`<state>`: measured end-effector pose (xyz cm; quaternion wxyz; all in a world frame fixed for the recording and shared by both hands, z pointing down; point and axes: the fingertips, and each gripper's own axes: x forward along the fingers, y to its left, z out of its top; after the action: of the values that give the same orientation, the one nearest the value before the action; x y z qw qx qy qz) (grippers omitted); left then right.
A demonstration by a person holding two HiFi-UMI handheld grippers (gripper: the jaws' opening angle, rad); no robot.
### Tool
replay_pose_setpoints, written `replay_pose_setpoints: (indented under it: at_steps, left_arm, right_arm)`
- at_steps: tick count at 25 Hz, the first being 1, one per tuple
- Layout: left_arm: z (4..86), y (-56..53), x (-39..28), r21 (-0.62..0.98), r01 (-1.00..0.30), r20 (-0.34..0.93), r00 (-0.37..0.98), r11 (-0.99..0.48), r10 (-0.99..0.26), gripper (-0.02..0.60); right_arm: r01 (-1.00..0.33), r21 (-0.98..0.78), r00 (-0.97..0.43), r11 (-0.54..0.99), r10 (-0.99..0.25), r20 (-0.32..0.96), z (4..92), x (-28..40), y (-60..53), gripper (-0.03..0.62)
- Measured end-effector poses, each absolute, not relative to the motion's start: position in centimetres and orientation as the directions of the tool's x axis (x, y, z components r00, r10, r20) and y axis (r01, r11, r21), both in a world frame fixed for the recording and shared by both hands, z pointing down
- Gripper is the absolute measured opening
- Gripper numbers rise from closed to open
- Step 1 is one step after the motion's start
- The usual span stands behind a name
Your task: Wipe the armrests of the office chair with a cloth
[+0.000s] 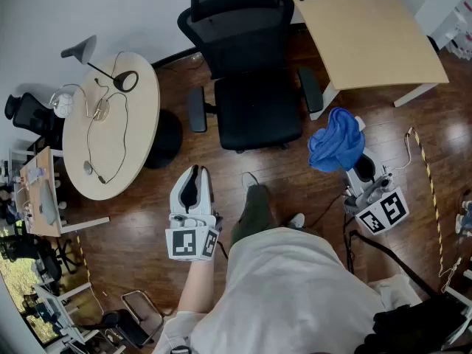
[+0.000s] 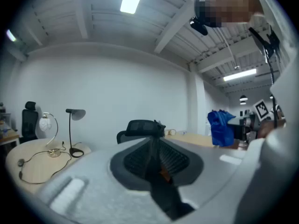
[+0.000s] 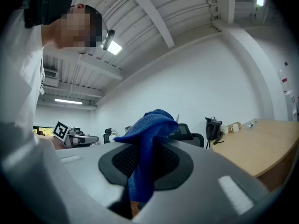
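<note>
You are holding the right gripper (image 1: 360,169) out in front of you, its jaws clamping a bunched blue cloth (image 1: 336,140) that is drooping over them. Your left gripper (image 1: 193,186) is pointing toward the black office chair (image 1: 254,94), its jaws pressed together on nothing. The cloth is hanging near one armrest (image 1: 310,88).

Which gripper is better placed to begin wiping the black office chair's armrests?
Right. The right gripper has its jaws shut on the crumpled blue cloth and hovers close to one armrest of the black office chair. The left gripper is shut on nothing.
</note>
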<state>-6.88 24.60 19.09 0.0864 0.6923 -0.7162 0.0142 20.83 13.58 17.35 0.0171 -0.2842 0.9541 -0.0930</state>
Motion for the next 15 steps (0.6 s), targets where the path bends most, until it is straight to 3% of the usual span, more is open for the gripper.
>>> replay_pose_setpoints:
  at_steps: [6, 15]
  left_arm:
    - [20.6, 15.5, -16.4, 0.083, -0.996, 0.103, -0.012, 0.021, -0.995, 0.049]
    - [26.1, 8.9, -25.0, 0.128, -0.976, 0.149, -0.16, 0.179, -0.976, 0.049]
  right_arm:
    - [-0.495, -0.236, -0.866, 0.836, -0.498, 0.051, 19.6, 9.4, 5.3, 0.067]
    - [-0.205, -0.231, -0.965, 0.951, -0.157, 0.208, 29.0, -8.6, -2.6, 0.067]
